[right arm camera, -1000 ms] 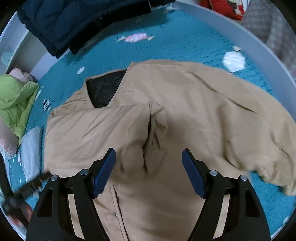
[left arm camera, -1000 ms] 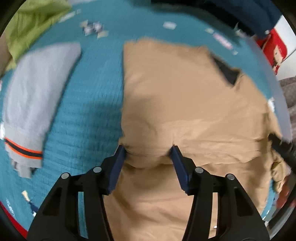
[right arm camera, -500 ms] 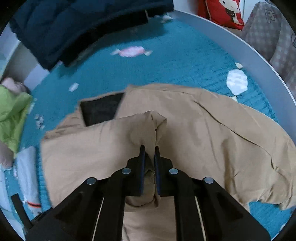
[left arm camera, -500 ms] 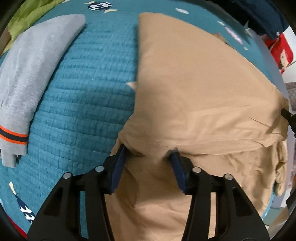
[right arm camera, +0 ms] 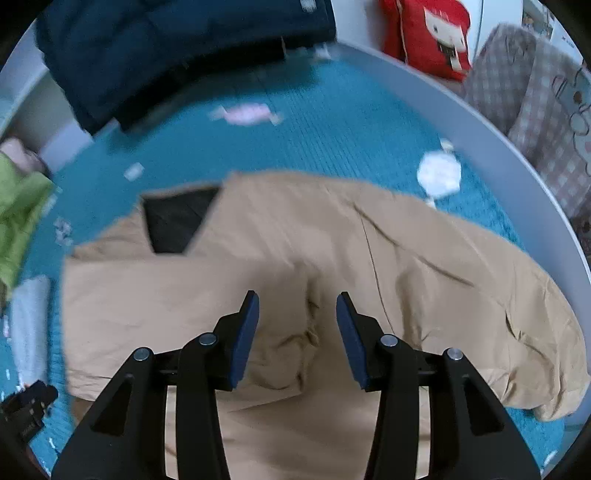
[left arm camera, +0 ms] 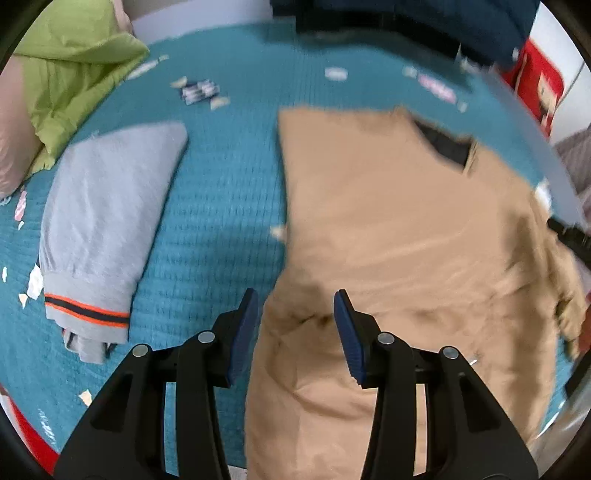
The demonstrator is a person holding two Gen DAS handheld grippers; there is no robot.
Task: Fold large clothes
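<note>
A large tan jacket (left arm camera: 399,229) with a black lining at the collar (left arm camera: 448,146) lies spread on the teal bed cover (left arm camera: 221,206). My left gripper (left arm camera: 293,306) is open and empty, just above the jacket's left edge. In the right wrist view the same jacket (right arm camera: 332,251) shows its black collar patch (right arm camera: 177,221) at the left. My right gripper (right arm camera: 297,306) is open and empty over a rumpled fold in the middle of the jacket. The left gripper's tip shows at the lower left of that view (right arm camera: 26,406).
A folded grey garment with orange and black stripes (left arm camera: 107,229) lies left of the jacket. A green quilt (left arm camera: 70,74) is at the far left. A dark navy coat (right arm camera: 177,55), a red cushion (right arm camera: 428,33) and a checked fabric (right arm camera: 532,103) lie beyond the bed's white rim (right arm camera: 480,122).
My right gripper was shut on a fold of the jacket half a second ago and has opened and let it go. My left gripper has lifted back from the jacket's folded edge.
</note>
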